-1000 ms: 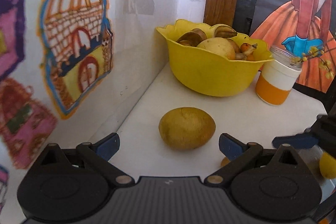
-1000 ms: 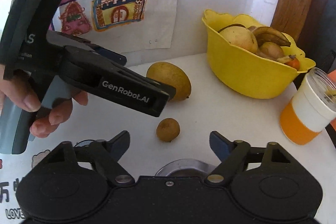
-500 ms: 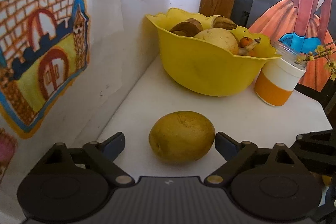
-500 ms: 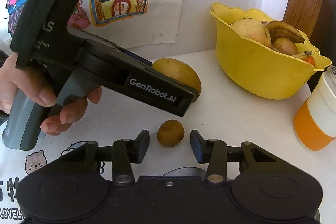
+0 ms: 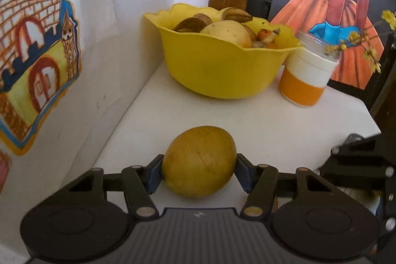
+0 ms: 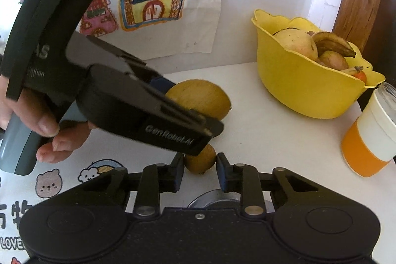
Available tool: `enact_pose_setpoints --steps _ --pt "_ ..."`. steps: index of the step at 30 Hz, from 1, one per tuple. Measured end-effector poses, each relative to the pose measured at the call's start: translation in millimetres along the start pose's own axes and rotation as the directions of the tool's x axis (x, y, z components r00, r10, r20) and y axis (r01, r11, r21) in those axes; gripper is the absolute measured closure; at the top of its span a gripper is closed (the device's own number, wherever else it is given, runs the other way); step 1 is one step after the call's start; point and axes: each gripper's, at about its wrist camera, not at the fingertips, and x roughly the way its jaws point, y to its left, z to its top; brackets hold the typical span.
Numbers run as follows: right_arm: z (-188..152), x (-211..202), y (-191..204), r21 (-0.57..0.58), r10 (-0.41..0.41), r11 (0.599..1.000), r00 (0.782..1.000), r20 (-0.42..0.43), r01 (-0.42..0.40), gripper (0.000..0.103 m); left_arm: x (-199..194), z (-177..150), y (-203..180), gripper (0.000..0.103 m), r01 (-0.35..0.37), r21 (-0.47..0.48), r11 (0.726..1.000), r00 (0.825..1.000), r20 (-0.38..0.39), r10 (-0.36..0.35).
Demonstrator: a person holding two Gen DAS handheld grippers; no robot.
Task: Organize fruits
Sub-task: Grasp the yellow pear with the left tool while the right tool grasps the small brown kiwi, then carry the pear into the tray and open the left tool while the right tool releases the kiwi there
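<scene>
Presently, a white table [image 5: 284, 120] is seen carrying a yellow bowl [image 5: 217, 71] of fruit at the back, with an orange-and-white jar [image 5: 307, 78] just beside it. A large yellow-brown fruit [image 5: 199, 161] on the table is pinched by the left tongs [image 5: 198, 171]. A small brown fruit [image 6: 200, 162] is bracketed closely by the right tongs [image 6: 200, 170]; contact cannot be told.

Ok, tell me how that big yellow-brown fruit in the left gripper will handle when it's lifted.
The large fruit looks smooth and egg-shaped, so it may twist or slip between the left gripper's narrow pads. It bulges well past them, so it is probably fairly heavy. Set on the table, it would likely roll.
</scene>
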Motion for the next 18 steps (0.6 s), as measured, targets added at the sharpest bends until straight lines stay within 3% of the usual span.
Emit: enact_pose_setpoints --steps 4,11,18 --pt "-3 -17 3 0.001 -0.010 1.000 1.000 0.013 0.010 0.073 -8 -6 -6 0.040 -0.025 0.008 1.000 1.000 -0.013 0.025" --pt "-11 -58 5 -0.025 -0.034 0.999 0.999 0.033 0.035 0.073 -27 -11 -2 0.040 0.005 -0.082 0.997 0.998 -0.062 -0.010" --pt "-40 -115 -11 0.043 -0.063 0.997 0.995 0.080 0.060 0.073 -57 -9 -13 0.040 0.027 -0.085 0.996 0.999 -0.034 -0.030"
